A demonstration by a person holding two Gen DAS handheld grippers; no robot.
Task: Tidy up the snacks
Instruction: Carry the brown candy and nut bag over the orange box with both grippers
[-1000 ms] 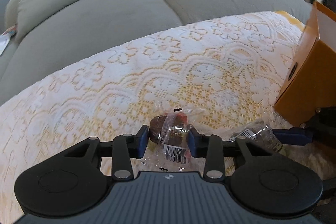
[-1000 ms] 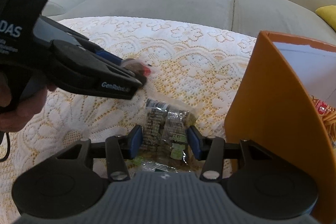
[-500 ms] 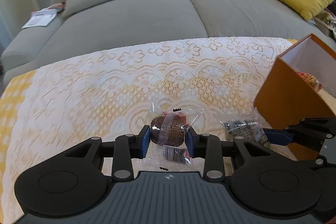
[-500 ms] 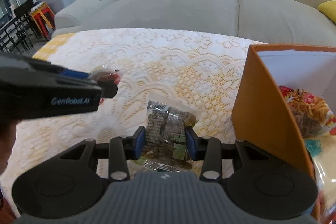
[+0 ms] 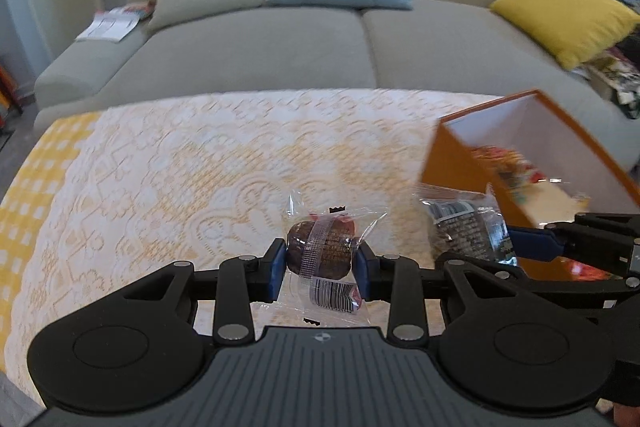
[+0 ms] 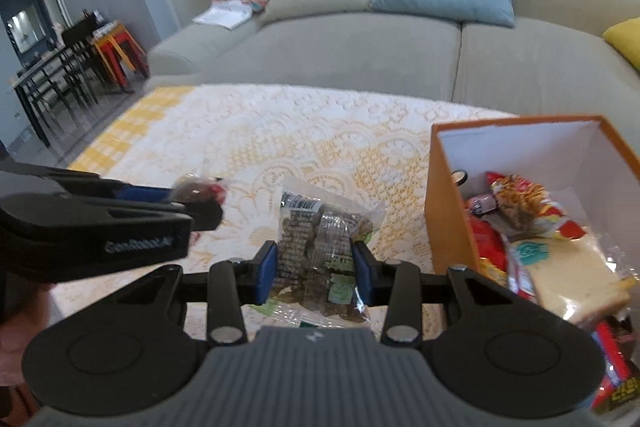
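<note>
The left gripper (image 5: pixel 320 261) is clamped on a wrapped chocolate cake (image 5: pixel 320 253), the right gripper (image 6: pixel 315 269) on a clear packet of dark snacks (image 6: pixel 320 247), both above the lace tablecloth (image 5: pixel 180 167). Slippery film might slide free before the orange box (image 6: pixel 444 219).
</note>
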